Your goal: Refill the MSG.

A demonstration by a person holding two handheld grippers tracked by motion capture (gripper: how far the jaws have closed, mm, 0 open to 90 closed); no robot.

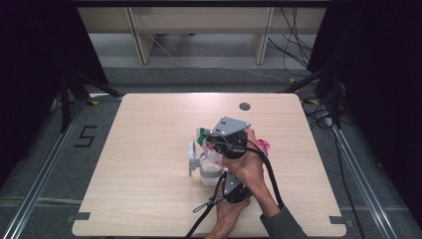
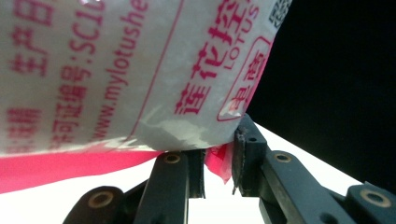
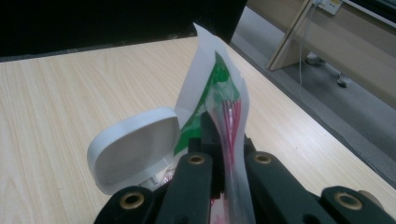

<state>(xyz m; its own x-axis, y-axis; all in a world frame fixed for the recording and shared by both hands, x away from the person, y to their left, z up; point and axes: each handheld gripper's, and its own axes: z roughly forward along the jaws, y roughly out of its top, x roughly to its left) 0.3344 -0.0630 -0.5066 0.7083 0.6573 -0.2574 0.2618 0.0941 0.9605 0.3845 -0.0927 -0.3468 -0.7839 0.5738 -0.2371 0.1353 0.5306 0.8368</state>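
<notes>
While pinched by both grippers (image 1: 219, 149) above the white lidded container (image 1: 206, 167), the limp, crinkly seasoning sachet (image 2: 130, 70) is best gripped at its edges.

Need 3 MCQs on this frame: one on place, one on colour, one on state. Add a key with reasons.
1. Where is the bag?
A. over the white container
B. at the table's far left corner
C. on the floor

2. What colour is the print on the bag in the left gripper view?
A. blue
B. red-pink
C. black

3. What state is the container's lid in?
A. shut
B. flipped open
C. lying apart on the table

Key: 1 A, the high view shows the bag above the container at mid-table. 2 B, the lettering is red-pink. 3 B, the right gripper view shows the lid standing open.
</notes>
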